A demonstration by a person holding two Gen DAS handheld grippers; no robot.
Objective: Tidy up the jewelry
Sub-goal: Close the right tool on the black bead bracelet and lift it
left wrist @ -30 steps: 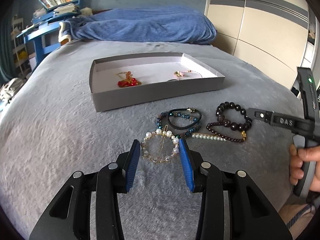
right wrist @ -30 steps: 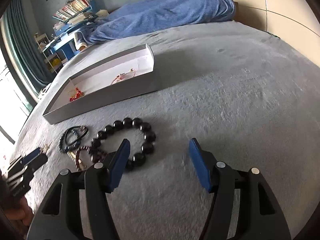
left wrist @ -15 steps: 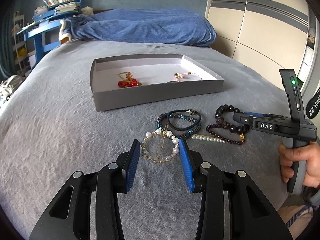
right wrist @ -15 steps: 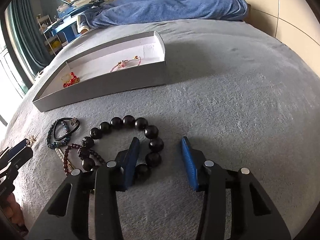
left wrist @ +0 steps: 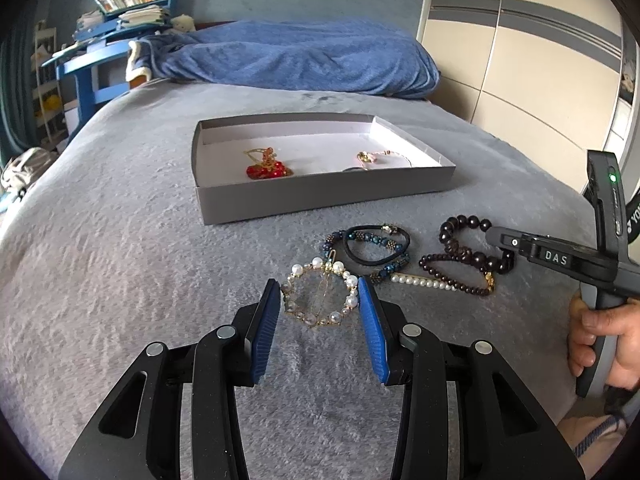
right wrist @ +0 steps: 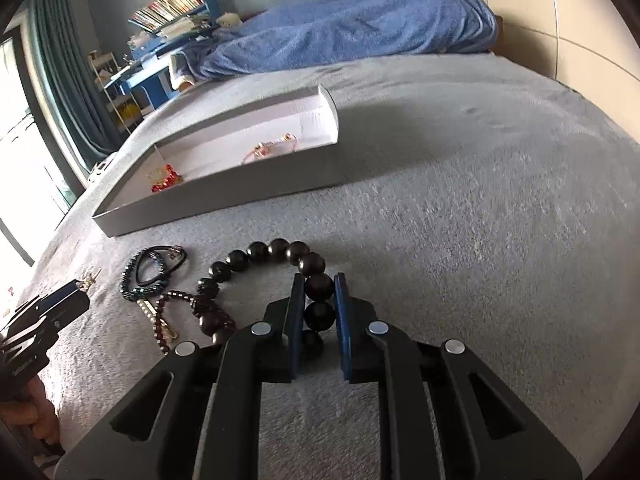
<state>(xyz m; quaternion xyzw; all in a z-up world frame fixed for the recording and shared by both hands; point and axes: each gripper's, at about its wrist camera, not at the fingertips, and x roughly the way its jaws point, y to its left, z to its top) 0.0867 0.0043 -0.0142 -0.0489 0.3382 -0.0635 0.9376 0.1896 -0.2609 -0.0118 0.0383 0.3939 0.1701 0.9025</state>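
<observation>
A grey box tray [left wrist: 320,200] [right wrist: 224,196] lies on the bed and holds a red charm [left wrist: 268,170] and a pink bracelet [left wrist: 376,157]. My left gripper [left wrist: 318,294] is open around a pearl bracelet [left wrist: 320,300] that lies on the blanket. My right gripper [right wrist: 319,292] is shut on the large dark bead bracelet [right wrist: 276,252], which still lies on the bed; it also shows in the left wrist view [left wrist: 464,236]. A black cord and blue bead bracelets [left wrist: 372,246], a pearl clip [left wrist: 424,281] and a thin brown bead strand [left wrist: 452,274] lie between them.
A blue duvet [left wrist: 296,56] lies heaped at the far end of the bed. A blue desk with books [left wrist: 112,32] stands at far left. Wardrobe doors [left wrist: 540,60] run along the right. The grey blanket [left wrist: 100,240] covers the bed.
My right gripper has moved left onto the dark bead bracelet and shut on its beads. My left gripper has stayed open around the pearl bracelet.
</observation>
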